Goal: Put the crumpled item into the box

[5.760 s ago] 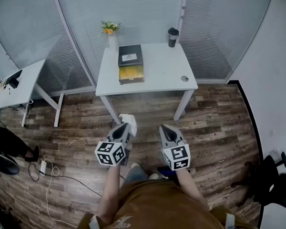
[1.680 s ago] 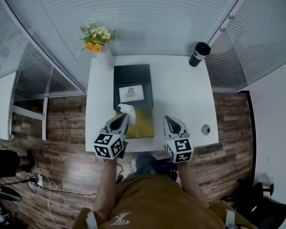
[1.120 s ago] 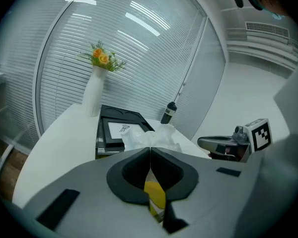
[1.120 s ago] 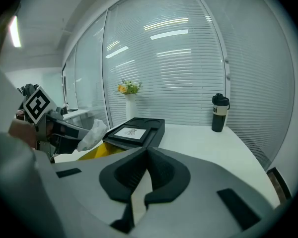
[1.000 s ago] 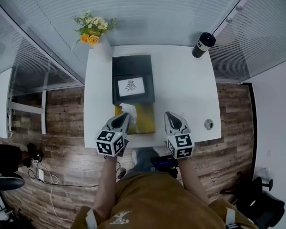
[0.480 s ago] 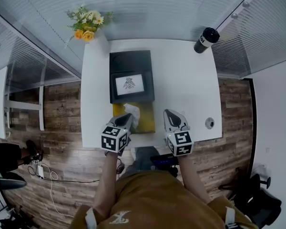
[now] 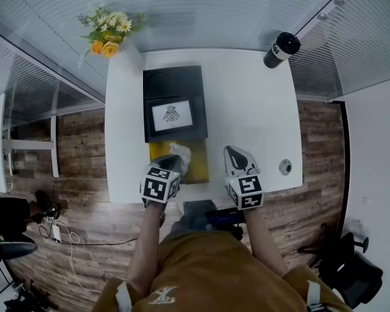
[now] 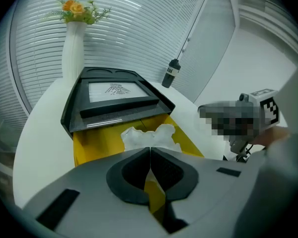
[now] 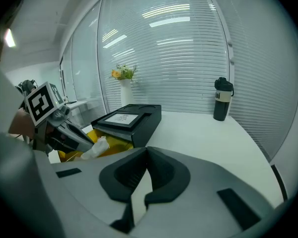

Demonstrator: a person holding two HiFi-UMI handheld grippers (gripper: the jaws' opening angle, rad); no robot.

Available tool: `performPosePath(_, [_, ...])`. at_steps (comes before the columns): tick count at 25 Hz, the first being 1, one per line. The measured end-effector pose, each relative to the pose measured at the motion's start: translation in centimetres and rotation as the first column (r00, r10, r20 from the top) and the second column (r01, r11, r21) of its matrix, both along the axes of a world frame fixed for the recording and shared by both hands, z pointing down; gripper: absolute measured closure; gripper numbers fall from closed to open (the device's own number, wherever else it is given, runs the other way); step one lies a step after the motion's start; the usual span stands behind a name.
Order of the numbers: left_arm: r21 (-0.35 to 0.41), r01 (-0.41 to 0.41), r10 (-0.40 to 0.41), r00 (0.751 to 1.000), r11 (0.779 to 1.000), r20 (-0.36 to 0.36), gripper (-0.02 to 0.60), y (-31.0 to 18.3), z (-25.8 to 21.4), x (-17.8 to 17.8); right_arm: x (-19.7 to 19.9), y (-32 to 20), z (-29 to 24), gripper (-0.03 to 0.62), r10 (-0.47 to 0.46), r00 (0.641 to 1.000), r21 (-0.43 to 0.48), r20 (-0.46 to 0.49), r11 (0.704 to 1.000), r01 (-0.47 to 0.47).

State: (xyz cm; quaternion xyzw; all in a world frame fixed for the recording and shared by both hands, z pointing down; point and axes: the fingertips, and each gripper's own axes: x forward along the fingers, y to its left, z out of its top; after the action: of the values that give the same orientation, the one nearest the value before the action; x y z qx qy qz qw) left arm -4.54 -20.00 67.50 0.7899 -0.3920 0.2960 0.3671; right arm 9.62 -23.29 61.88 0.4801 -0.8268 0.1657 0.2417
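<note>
white crumpled paper wad sits pinched in my left claw, over the open yellow cardboard box. my right claw is closed on nothing. released too early, i judge it could catch the black box lid or roll onto the white table.

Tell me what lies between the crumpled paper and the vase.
The black lid, at the far end of the yellow box, beyond the crumpled paper; left gripper view shows it.

Table now reached; left gripper carried crumpled paper forward, over open yellow box.
</note>
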Motion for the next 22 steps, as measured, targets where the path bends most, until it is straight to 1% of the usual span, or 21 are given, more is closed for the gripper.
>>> performPosePath(6, [-0.033,-0.016,0.017,0.999,0.999,0.028,0.552,-0.1,0.9,0.5,0.5,-0.1,0.5,0.582,0.004,1.0,-0.014,0.002,1.0,-0.004])
performPosePath(12, [-0.032,-0.049,0.052,0.995,0.998,0.086,0.551,0.0,1.5,0.8,0.3,0.1,0.7,0.582,-0.003,1.0,-0.017,0.005,1.0,0.003])
performPosePath(19, [-0.039,-0.063,0.066,0.994,0.997,0.085,0.549,0.3,1.7,1.0,0.4,-0.1,-0.1,0.582,0.021,1.0,0.009,0.002,1.0,-0.021])
performPosePath(22, [-0.037,-0.067,0.07,0.994,0.997,0.088,0.544,0.3,1.6,1.0,0.1,-0.2,-0.4,0.582,0.013,1.0,0.018,0.005,1.0,-0.013])
